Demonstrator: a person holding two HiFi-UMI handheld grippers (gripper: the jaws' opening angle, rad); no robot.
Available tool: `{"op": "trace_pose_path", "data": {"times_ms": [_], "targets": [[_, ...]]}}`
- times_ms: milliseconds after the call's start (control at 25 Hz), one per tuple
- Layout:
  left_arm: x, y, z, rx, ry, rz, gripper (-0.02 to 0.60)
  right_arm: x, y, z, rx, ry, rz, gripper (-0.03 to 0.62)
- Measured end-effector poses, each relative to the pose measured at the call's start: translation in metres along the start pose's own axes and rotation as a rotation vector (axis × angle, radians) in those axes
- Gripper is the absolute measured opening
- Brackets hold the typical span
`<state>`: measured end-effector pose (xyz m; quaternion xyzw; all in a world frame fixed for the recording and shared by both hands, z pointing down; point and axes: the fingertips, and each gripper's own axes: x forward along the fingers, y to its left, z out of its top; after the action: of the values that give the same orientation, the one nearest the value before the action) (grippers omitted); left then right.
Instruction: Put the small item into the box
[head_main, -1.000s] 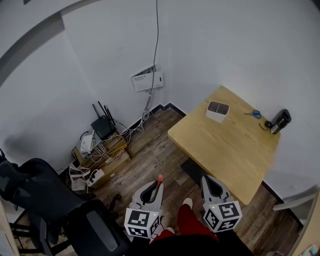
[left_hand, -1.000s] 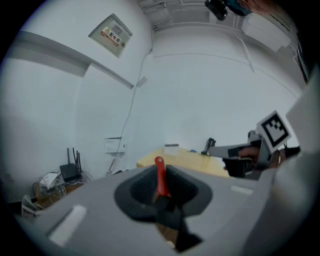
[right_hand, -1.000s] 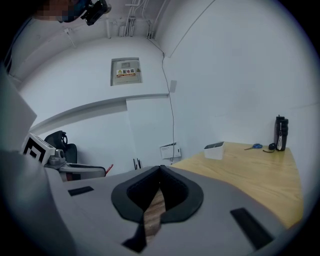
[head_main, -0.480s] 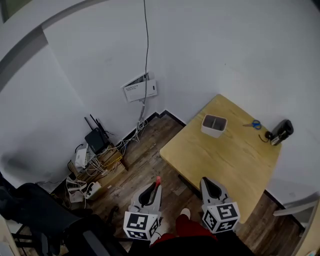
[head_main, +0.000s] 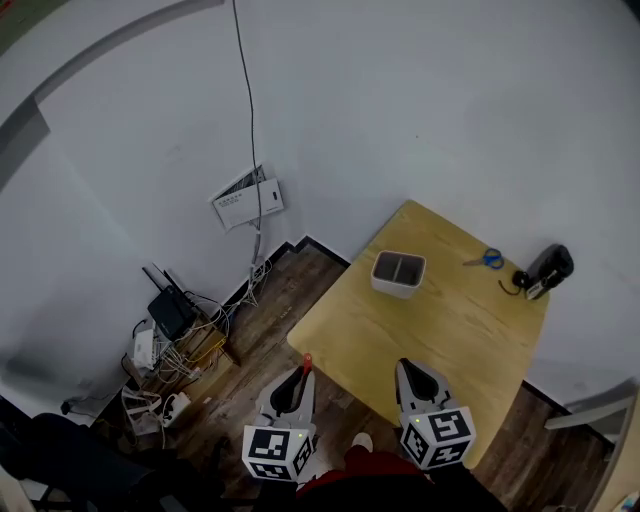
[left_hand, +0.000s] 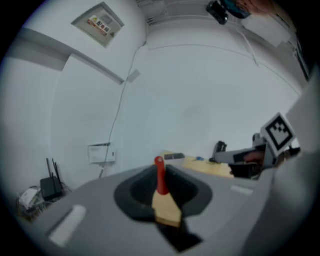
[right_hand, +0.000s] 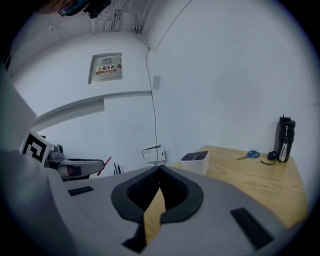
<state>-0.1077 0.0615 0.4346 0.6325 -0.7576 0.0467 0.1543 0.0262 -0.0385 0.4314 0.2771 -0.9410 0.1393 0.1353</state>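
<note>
A white open-topped box (head_main: 398, 273) stands on the wooden table (head_main: 450, 330), toward its far corner. My left gripper (head_main: 301, 375) hangs low at the table's near left edge, shut on a thin red stick-like item (head_main: 306, 363) that pokes out beyond its jaws. The left gripper view shows that red item (left_hand: 160, 175) upright between the closed jaws. My right gripper (head_main: 405, 369) is beside it over the table's near edge, shut with nothing held. From the right gripper view the box (right_hand: 195, 161) lies ahead, well beyond the jaws.
Blue scissors (head_main: 488, 259) and a black bottle (head_main: 545, 270) lie at the table's far right. A router and tangled cables (head_main: 170, 325) sit on the wood floor by the left wall. A wall box (head_main: 245, 202) with a cable hangs on the white wall.
The view has shifted toward the table: its near edge now lies under both grippers, and the black chair has slid out of sight. Both grippers stay shut, the red item still held.
</note>
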Motion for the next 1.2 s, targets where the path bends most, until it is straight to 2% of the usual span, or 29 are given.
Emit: {"op": "trace_pose_path", "data": {"times_ms": [240, 600, 1200], "targets": [[0.036, -0.017, 0.020, 0.038, -0.014, -0.034, 0.049, 0.006, -0.032, 0.012, 0.031, -0.026, -0.039, 0.008], [0.068, -0.030, 0.044, 0.078, -0.031, -0.099, 0.049, 0.006, -0.046, 0.028, 0.055, -0.069, -0.085, 0.008], [0.166, -0.026, 0.070, 0.118, 0.000, -0.304, 0.049, 0.051, -0.086, 0.054, 0.086, -0.087, -0.273, 0.008]]}}
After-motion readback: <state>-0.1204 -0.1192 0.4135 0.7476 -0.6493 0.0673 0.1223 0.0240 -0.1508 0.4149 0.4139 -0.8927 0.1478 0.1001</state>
